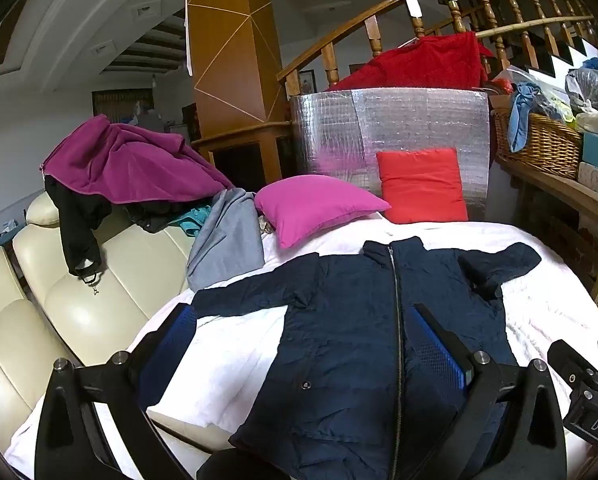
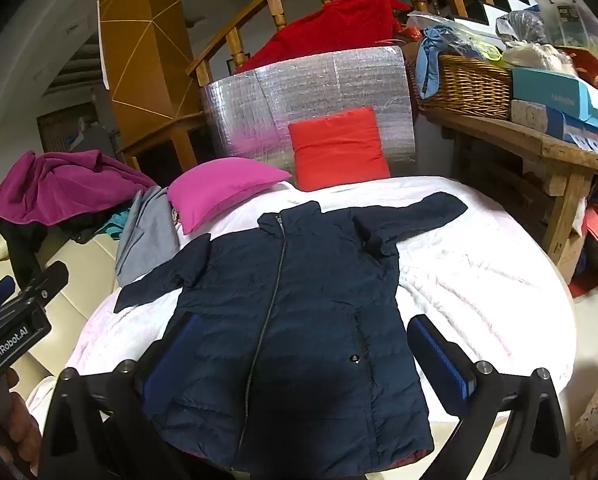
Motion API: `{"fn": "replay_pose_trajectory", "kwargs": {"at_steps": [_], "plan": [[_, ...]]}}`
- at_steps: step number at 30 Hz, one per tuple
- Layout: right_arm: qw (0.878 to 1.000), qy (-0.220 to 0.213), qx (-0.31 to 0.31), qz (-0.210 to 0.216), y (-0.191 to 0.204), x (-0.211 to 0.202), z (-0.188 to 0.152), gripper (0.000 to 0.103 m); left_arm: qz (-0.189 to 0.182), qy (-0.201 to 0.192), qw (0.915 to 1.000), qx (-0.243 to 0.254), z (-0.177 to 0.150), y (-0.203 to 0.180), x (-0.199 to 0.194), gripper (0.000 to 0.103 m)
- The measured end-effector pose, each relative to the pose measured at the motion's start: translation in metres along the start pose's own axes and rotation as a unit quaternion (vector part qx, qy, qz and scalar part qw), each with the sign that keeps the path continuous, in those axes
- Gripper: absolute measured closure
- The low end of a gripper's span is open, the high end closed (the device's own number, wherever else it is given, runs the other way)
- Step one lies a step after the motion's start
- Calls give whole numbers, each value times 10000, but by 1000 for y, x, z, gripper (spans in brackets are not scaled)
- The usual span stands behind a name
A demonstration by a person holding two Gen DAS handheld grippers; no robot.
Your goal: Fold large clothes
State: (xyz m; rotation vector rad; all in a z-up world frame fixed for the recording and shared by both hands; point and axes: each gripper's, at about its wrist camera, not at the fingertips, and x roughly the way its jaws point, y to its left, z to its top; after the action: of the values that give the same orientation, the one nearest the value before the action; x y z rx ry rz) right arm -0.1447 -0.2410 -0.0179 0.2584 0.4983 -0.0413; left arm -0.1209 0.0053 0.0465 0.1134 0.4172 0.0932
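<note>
Black two-finger jaws with blue ribbed pads are framing the bottom of each view. In the left wrist view the left gripper (image 1: 311,344) is standing spread wide above the near hem of a dark navy quilted zip-front jacket (image 1: 347,340), with nothing between its pads. In the right wrist view the right gripper (image 2: 303,356) is likewise gaping wide over the same jacket (image 2: 299,300), gripping nothing.

That jacket is lying face up and zipped on a white fluffy blanket (image 2: 479,280), collar pointing away, one sleeve stretching out to the left and the other bending back on the right. Beyond its collar a magenta cushion (image 2: 223,192) is lying on the blanket and a red square cushion (image 2: 339,148) is leaning against a silver foil panel (image 2: 319,80). A purple fleece garment (image 1: 131,160) is draping over a cream leather sofa (image 1: 79,300) on the left.
</note>
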Motion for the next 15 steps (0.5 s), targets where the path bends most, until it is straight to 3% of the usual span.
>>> {"fn": "replay_pose_trajectory", "kwargs": {"at_steps": [15], "plan": [[10000, 21, 21, 36, -2, 5, -3, 0, 14, 36, 10000, -23, -1, 2, 1, 0]]}}
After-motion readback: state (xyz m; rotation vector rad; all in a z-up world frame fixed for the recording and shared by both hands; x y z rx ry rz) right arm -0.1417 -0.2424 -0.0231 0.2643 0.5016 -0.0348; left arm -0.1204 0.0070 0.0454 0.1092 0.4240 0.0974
